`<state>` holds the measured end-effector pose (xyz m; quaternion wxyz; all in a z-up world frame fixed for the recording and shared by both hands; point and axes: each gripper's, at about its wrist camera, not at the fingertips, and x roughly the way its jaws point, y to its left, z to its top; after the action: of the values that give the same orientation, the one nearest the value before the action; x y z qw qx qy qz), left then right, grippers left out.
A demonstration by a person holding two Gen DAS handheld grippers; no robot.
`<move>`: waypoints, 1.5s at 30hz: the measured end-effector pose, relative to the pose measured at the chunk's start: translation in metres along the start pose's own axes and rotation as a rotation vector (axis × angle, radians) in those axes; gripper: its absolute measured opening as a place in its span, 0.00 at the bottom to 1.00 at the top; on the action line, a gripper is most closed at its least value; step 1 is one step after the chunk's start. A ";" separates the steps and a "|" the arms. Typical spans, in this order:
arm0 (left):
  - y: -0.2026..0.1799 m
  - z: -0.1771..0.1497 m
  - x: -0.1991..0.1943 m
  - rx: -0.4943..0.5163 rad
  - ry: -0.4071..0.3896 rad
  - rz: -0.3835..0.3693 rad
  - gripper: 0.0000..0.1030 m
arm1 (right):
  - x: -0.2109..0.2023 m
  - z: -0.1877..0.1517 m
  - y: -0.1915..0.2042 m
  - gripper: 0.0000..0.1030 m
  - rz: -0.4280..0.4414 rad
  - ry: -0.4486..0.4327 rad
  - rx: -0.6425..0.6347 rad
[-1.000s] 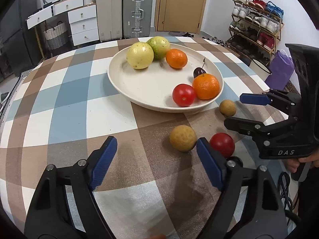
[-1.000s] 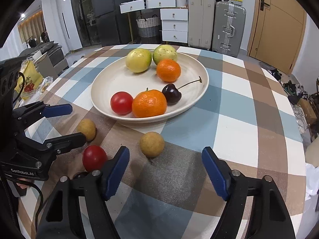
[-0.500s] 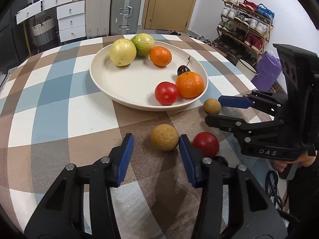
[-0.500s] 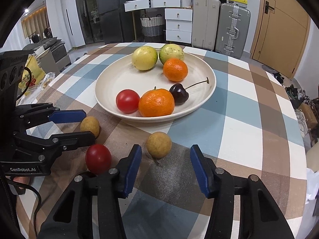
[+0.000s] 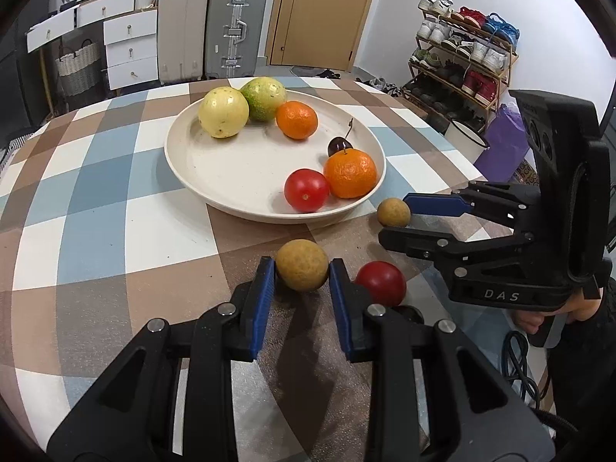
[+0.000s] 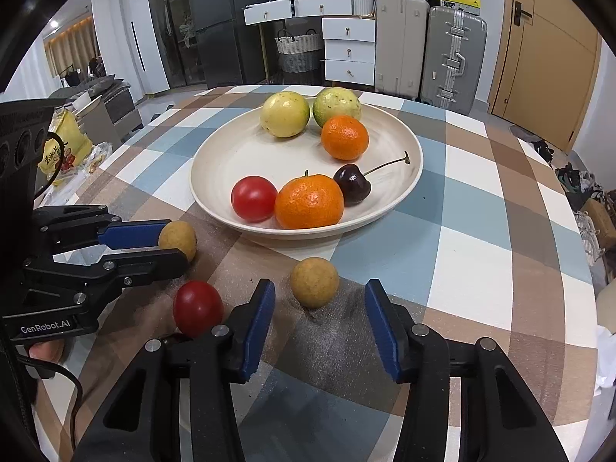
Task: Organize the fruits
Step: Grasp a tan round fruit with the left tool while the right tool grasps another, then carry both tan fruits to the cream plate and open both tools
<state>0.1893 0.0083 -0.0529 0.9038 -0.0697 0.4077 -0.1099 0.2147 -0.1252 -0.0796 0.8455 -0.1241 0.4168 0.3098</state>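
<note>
Checked bench (image 5: pixel 96 231), suitcases and a door behind. Left hand-held gripper (image 5: pixel 301 271) had just been closing and pinched a tan fruit (image 5: pixel 302 263) on the cloth, both pads on it. Right hand-held gripper (image 6: pixel 319 288) had also been closing, but it was spread either side of a second tan fruit (image 6: pixel 313 283) with gaps both sides. Red tomato (image 5: pixel 381 283) sat between the two. Plate (image 5: pixel 231 177) just beyond held the other fruit.
</note>
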 end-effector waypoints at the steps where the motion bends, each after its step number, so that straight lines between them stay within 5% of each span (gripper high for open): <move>1: 0.000 0.000 0.000 -0.003 0.000 0.001 0.25 | 0.000 0.000 0.000 0.46 -0.001 -0.001 0.001; 10: 0.003 0.000 -0.004 -0.014 -0.024 0.016 0.25 | -0.002 0.002 0.003 0.24 0.020 -0.019 -0.011; 45: 0.007 0.025 -0.064 -0.005 -0.243 0.149 0.25 | -0.065 0.026 -0.015 0.24 0.045 -0.241 0.058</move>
<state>0.1678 0.0322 0.0086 0.9520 -0.0543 0.2995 -0.0323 0.2112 -0.1519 -0.0135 0.8855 -0.0521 0.3238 0.3292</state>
